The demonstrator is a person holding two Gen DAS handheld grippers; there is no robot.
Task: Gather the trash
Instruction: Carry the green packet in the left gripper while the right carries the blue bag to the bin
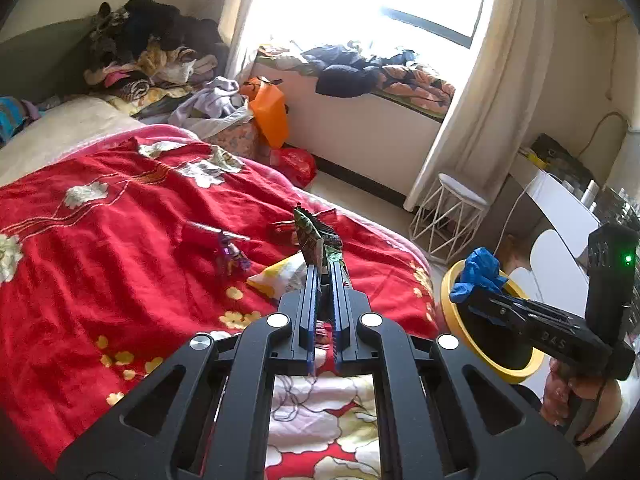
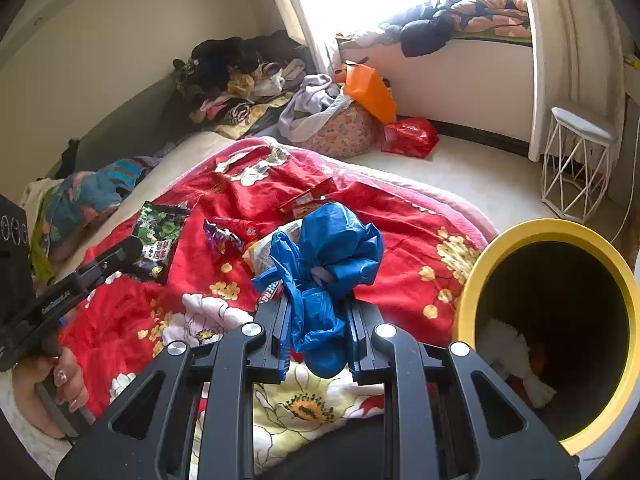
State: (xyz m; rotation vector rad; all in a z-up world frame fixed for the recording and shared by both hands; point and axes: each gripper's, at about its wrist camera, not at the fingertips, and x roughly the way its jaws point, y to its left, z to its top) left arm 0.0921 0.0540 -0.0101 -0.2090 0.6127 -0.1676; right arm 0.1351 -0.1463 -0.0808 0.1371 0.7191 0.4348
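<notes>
My left gripper (image 1: 325, 266) is shut on a green printed snack wrapper (image 1: 310, 228) and holds it above the red floral quilt (image 1: 120, 248). In the right wrist view the same wrapper (image 2: 160, 236) hangs from the left gripper (image 2: 132, 250) at the left edge. My right gripper (image 2: 320, 308) is shut on a crumpled blue plastic bag (image 2: 336, 244). Seen from the left wrist, that blue bag (image 1: 478, 274) hovers over the yellow-rimmed bin (image 1: 450, 300). A purple wrapper (image 2: 222, 238), a red wrapper (image 2: 308, 198) and a yellow-white packet (image 2: 260, 250) lie on the quilt.
The bin (image 2: 548, 230) stands by the bed's right edge with something white (image 2: 508, 356) inside. A white wire stool (image 2: 576, 168) stands by the curtain. An orange bag (image 2: 370, 90), a red bag (image 2: 410, 136) and piled clothes (image 2: 240, 76) sit beyond the bed.
</notes>
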